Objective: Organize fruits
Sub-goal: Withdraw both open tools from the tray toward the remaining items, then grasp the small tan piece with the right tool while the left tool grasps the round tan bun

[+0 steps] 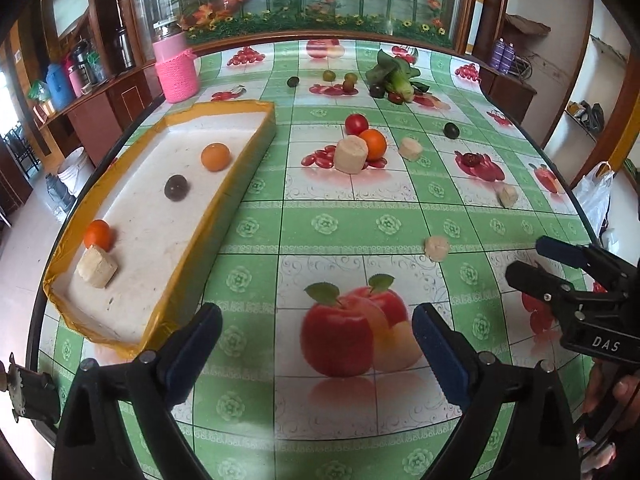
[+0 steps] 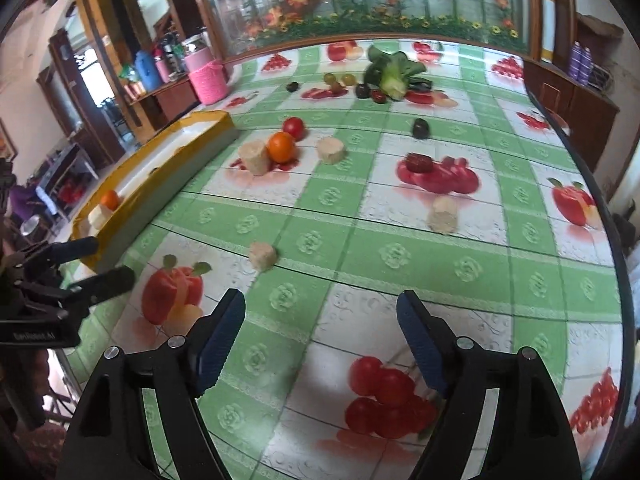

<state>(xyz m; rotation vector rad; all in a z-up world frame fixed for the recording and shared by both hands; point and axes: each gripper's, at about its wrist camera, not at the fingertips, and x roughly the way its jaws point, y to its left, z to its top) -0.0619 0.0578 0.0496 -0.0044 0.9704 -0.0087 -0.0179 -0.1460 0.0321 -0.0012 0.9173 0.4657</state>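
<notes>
Right now I hold both the left gripper (image 1: 316, 344) and the right gripper (image 2: 320, 332) spread wide and empty — the round orange fruit (image 2: 281, 147) lies well ahead, beside the yellow-rimmed white tray (image 1: 256, 152).

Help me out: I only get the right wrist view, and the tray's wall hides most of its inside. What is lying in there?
Observer: The left wrist view shows four things in the tray. Beyond the orange-red fruit and beige chunk at the near end lie a dark round fruit and an orange fruit.
Operator: Do those two touch?
Observer: No, they lie apart, with white floor between them.
Operator: Any room at the far end?
Observer: Past the orange fruit, only bare white floor shows up to the far wall.
</notes>
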